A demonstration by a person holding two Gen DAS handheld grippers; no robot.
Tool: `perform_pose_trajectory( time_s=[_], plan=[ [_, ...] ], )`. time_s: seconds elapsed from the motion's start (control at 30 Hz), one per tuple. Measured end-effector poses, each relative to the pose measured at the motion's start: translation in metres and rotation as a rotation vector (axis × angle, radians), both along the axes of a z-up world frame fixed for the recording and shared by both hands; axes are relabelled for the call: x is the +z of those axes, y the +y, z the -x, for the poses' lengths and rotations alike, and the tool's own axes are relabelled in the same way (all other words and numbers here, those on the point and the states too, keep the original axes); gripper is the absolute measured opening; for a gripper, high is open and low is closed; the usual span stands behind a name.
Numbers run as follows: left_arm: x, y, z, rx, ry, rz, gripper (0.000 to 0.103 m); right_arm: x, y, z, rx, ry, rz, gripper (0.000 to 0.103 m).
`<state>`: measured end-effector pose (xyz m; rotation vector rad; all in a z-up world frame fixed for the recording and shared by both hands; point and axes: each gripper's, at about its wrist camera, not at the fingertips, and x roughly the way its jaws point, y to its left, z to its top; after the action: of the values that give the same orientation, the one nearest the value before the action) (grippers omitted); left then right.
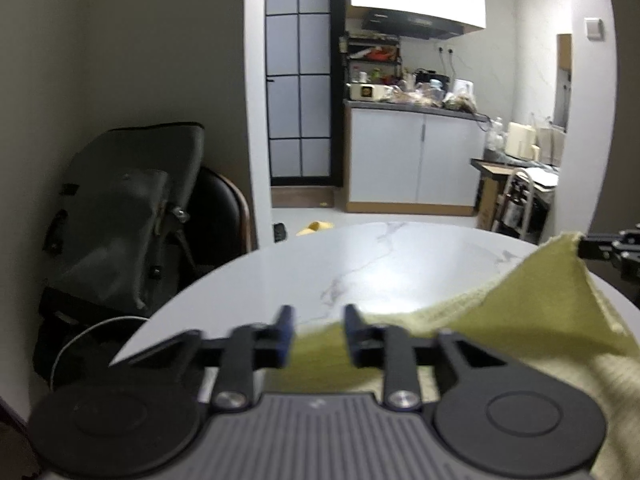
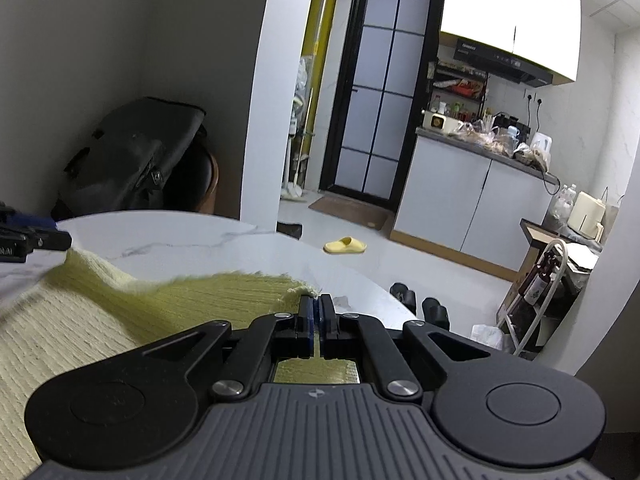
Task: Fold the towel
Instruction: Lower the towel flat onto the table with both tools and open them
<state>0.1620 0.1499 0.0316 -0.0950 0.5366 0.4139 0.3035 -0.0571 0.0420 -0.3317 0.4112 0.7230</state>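
A yellow-green towel (image 1: 540,304) lies on the round white marble table (image 1: 380,256). In the left wrist view my left gripper (image 1: 319,322) is open, its fingers apart over the towel's near edge. At the right edge of that view my right gripper (image 1: 588,248) holds a raised towel corner. In the right wrist view my right gripper (image 2: 317,308) is shut on the towel (image 2: 120,320) at its frayed corner, lifted a little above the table (image 2: 180,240). My left gripper (image 2: 32,240) shows at the left edge, at another towel corner.
A dark bag (image 1: 132,216) sits on a chair beyond the table's far left edge. Behind are a kitchen counter (image 1: 416,156), a glass door (image 1: 300,80) and a cart (image 2: 540,280). A yellow slipper (image 2: 345,245) lies on the floor.
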Motion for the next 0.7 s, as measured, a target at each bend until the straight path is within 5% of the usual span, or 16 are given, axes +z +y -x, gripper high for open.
perform_pose_trajectory(
  time_s=[0.33,0.4,0.5,0.7],
  plan=[
    [-0.01,0.006,0.0,-0.013,0.032,0.014,0.05,-0.008,0.011,-0.015,-0.07,0.033,0.039,0.01],
    [-0.011,0.006,0.001,-0.022,0.034,0.015,0.05,-0.008,0.011,-0.015,-0.086,0.028,0.043,0.032],
    [-0.012,0.004,0.003,-0.029,0.035,0.019,0.05,-0.007,0.009,-0.011,-0.101,0.006,0.039,0.053],
    [-0.014,0.0,0.019,-0.036,0.023,0.045,0.05,-0.007,0.006,0.002,-0.084,0.01,0.059,0.059]
  ],
)
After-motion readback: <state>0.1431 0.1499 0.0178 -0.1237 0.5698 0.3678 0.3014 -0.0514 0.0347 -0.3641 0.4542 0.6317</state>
